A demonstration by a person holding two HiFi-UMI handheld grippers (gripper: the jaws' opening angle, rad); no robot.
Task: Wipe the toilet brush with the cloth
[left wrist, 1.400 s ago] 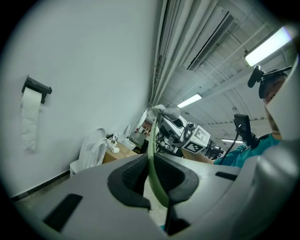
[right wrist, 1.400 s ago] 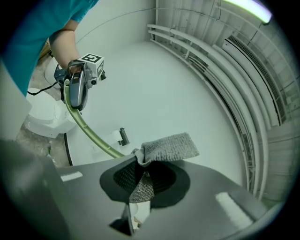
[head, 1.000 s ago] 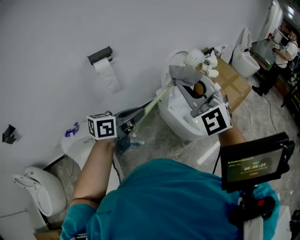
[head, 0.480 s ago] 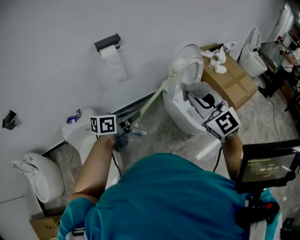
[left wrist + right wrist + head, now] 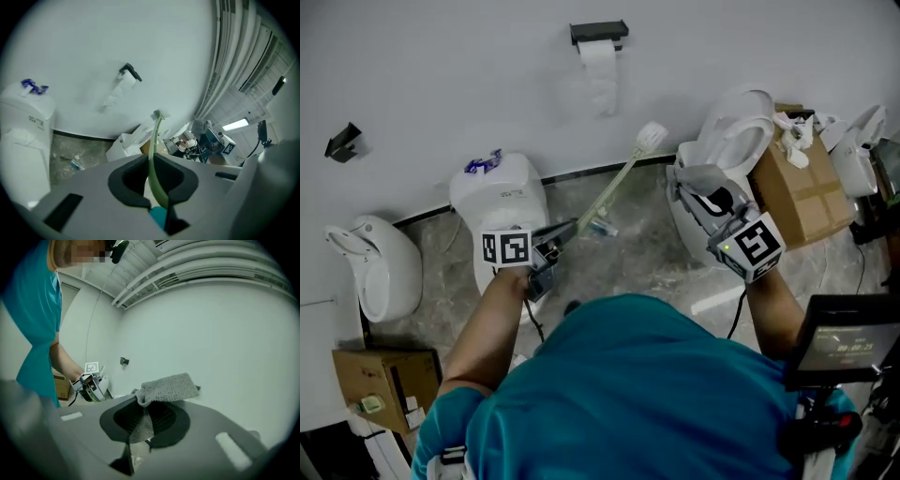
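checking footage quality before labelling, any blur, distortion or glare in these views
Head view: evenly lit, sharp, toilet brush crisp. Left gripper view: strong fisheye, dark corners, ceiling light blown out. Right gripper view: same fisheye, cloth in focus, mosaic patch top left.

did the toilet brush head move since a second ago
Yes. The toilet brush head was in front of the raised toilet lid; it now sits left of it, nearer the toilet paper roll.
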